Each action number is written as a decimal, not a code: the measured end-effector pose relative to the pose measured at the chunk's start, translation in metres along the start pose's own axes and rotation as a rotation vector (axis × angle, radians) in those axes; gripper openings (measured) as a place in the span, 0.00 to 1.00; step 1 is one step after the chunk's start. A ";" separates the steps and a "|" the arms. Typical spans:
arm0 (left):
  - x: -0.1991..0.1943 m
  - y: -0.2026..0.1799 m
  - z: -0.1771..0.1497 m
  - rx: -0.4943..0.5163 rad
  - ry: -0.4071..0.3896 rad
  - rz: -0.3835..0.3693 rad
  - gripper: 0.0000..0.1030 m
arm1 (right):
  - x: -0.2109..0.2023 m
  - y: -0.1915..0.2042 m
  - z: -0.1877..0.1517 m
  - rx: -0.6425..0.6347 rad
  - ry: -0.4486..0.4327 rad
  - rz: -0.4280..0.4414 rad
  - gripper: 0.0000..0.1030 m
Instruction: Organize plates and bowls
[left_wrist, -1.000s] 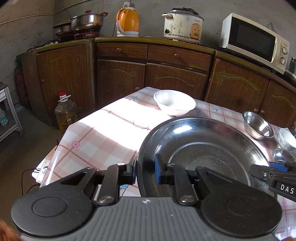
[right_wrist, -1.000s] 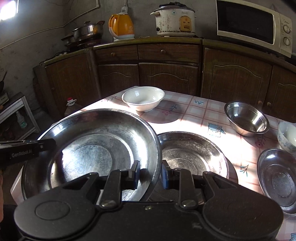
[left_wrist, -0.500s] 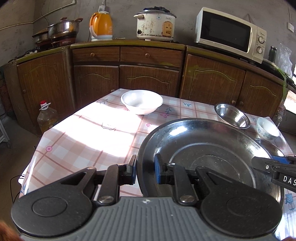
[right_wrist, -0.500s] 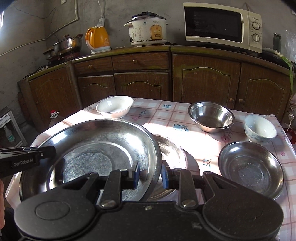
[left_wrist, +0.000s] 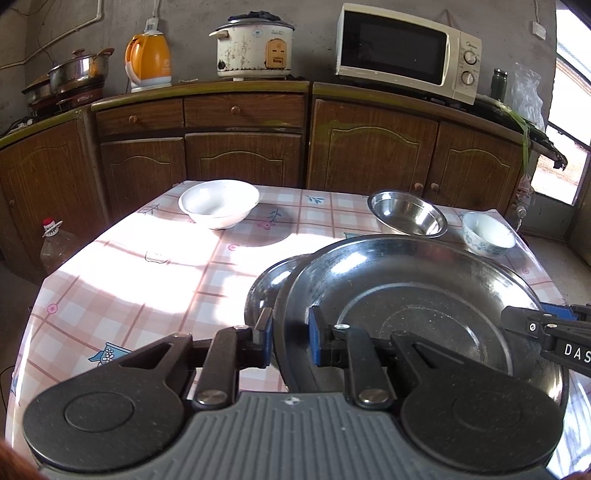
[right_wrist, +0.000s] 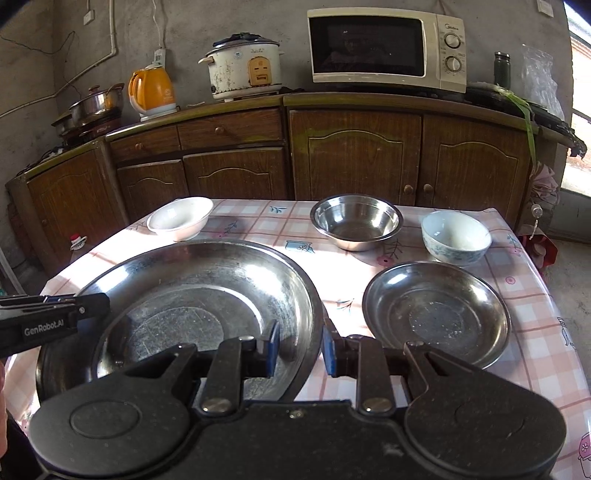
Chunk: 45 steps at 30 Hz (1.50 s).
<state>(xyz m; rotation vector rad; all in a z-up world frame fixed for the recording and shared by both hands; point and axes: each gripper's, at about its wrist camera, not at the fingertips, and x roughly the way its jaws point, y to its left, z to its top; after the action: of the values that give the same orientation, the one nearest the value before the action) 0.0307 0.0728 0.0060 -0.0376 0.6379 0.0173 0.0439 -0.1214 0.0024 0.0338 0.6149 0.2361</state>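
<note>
A large steel plate (left_wrist: 417, 295) (right_wrist: 199, 295) is held by both grippers. My left gripper (left_wrist: 291, 341) is shut on its left rim. My right gripper (right_wrist: 298, 345) is shut on its right rim. Under the large plate, a second steel plate (left_wrist: 267, 282) shows only its left edge on the checked table (left_wrist: 129, 266). A smaller steel plate (right_wrist: 436, 314) lies to the right. At the back stand a white bowl (left_wrist: 219, 203) (right_wrist: 180, 218), a steel bowl (left_wrist: 406, 214) (right_wrist: 356, 221) and a patterned bowl (left_wrist: 487, 234) (right_wrist: 456, 236).
Brown cabinets (left_wrist: 243, 155) run behind the table, with a kettle (left_wrist: 149, 62), rice cooker (left_wrist: 255, 46), microwave (left_wrist: 406, 50) and pots (left_wrist: 79, 74) on top. An oil bottle (left_wrist: 53, 240) stands on the floor at the left.
Both grippers carried the large plate to the right across the table. It now covers the second steel plate, and the smaller plate and patterned bowl have come fully into view.
</note>
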 end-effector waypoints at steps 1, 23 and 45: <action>0.000 -0.004 0.000 0.007 0.001 -0.008 0.18 | -0.003 -0.003 -0.001 0.004 -0.002 -0.008 0.30; -0.009 -0.051 -0.017 0.094 -0.005 -0.086 0.18 | -0.039 -0.049 -0.033 0.067 -0.025 -0.097 0.30; -0.010 -0.065 -0.034 0.096 0.010 -0.107 0.19 | -0.053 -0.062 -0.053 0.077 -0.044 -0.111 0.30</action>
<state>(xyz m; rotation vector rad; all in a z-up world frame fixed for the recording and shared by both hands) 0.0039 0.0067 -0.0132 0.0209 0.6453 -0.1169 -0.0153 -0.1963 -0.0173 0.0784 0.5798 0.1045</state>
